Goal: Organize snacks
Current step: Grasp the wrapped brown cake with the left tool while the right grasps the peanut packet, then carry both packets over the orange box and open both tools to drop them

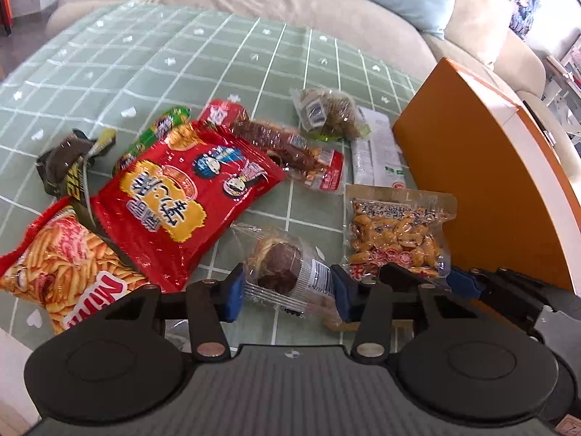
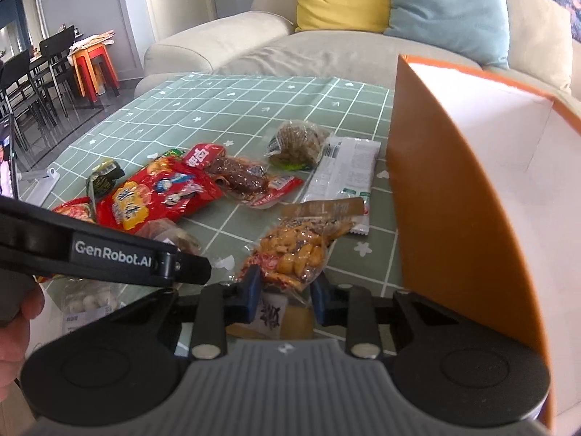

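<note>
Snack packets lie scattered on a green checked tablecloth point(image 1: 145, 58). My left gripper point(image 1: 287, 294) has its blue pads against both sides of a clear packet with a round brown pastry point(image 1: 279, 258), which rests on the table. In the right wrist view, my right gripper point(image 2: 287, 292) pinches the near end of a clear packet of yellow beans point(image 2: 294, 250). That packet point(image 1: 395, 232) lies just left of an orange box point(image 1: 490, 181). The box stands open with a white inside point(image 2: 526, 167).
A big red bag point(image 1: 181, 196), an orange chip bag point(image 1: 58, 265), a dark packet point(image 1: 61, 167), a red-brown meat packet point(image 1: 290, 149), a brown packet point(image 1: 330, 112) and a white packet point(image 1: 377, 152) lie around. A beige sofa point(image 2: 326, 54) runs behind the table.
</note>
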Action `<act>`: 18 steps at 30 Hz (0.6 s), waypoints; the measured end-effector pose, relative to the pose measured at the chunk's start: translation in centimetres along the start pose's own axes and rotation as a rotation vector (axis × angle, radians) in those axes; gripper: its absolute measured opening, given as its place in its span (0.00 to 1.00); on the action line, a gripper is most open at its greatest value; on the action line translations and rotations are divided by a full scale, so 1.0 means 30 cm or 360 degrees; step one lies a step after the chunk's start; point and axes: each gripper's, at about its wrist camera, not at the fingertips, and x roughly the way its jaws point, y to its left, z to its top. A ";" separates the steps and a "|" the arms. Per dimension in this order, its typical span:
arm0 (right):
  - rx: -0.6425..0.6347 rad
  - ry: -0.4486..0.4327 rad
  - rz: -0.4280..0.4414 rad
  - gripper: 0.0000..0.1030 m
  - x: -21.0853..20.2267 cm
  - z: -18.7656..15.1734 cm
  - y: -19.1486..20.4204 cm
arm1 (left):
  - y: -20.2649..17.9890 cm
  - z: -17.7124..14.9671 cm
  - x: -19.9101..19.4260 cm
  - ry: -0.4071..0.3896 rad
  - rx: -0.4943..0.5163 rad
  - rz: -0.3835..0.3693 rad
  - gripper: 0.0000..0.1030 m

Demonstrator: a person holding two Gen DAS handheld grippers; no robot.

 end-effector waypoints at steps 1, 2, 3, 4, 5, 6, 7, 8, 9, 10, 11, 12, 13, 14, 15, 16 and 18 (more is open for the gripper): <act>-0.0009 -0.0015 -0.0005 0.26 -0.014 0.000 0.001 | -0.004 -0.004 -0.013 -0.0024 0.0009 0.0002 0.52; -0.0019 -0.0033 -0.0009 0.26 -0.030 0.000 0.004 | -0.009 -0.009 -0.026 -0.0046 0.0018 0.0001 0.52; -0.0031 -0.0053 -0.0011 0.26 -0.048 0.000 0.006 | -0.013 -0.013 -0.041 -0.0064 0.0026 0.0002 0.52; -0.0046 -0.0070 -0.0012 0.26 -0.067 0.000 0.010 | -0.017 -0.017 -0.054 -0.0078 0.0032 0.0008 0.52; -0.0063 -0.0088 -0.0020 0.26 -0.088 -0.003 0.016 | -0.020 -0.022 -0.067 -0.0093 0.0033 0.0016 0.52; -0.0080 -0.0107 -0.0033 0.26 -0.106 -0.004 0.020 | -0.022 -0.026 -0.082 -0.0110 0.0031 0.0023 0.52; -0.0092 -0.0124 -0.0042 0.26 -0.125 -0.004 0.022 | -0.026 -0.031 -0.097 -0.0128 0.0027 0.0030 0.52; -0.0099 -0.0142 -0.0049 0.26 -0.143 -0.005 0.023 | -0.029 -0.035 -0.114 -0.0145 0.0020 0.0032 0.52; -0.0104 -0.0160 -0.0056 0.26 -0.163 -0.005 0.022 | -0.029 -0.039 -0.134 -0.0163 0.0010 0.0029 0.51; -0.0108 -0.0177 -0.0063 0.26 -0.183 -0.005 0.018 | -0.029 -0.041 -0.154 -0.0183 -0.0005 0.0029 0.51; -0.0112 -0.0199 -0.0071 0.26 -0.204 -0.004 0.015 | -0.030 -0.041 -0.174 -0.0202 -0.0022 0.0029 0.51; -0.0118 -0.0223 -0.0076 0.26 -0.226 -0.002 0.010 | -0.033 -0.036 -0.192 -0.0218 -0.0033 0.0028 0.51; -0.0127 -0.0248 -0.0078 0.26 -0.249 0.000 0.004 | -0.036 -0.033 -0.209 -0.0235 -0.0034 0.0026 0.51; -0.0138 -0.0275 -0.0075 0.26 -0.275 0.002 -0.002 | -0.043 -0.029 -0.225 -0.0252 -0.0025 0.0028 0.51; -0.0150 -0.0300 -0.0067 0.26 -0.301 0.007 -0.010 | -0.054 -0.024 -0.240 -0.0269 -0.0007 0.0032 0.51; -0.0166 -0.0320 -0.0060 0.26 -0.326 0.013 -0.018 | -0.069 -0.019 -0.254 -0.0286 0.0017 0.0031 0.51; -0.0205 -0.0352 -0.0055 0.26 -0.376 0.030 -0.038 | -0.103 -0.005 -0.276 -0.0318 0.0070 0.0010 0.51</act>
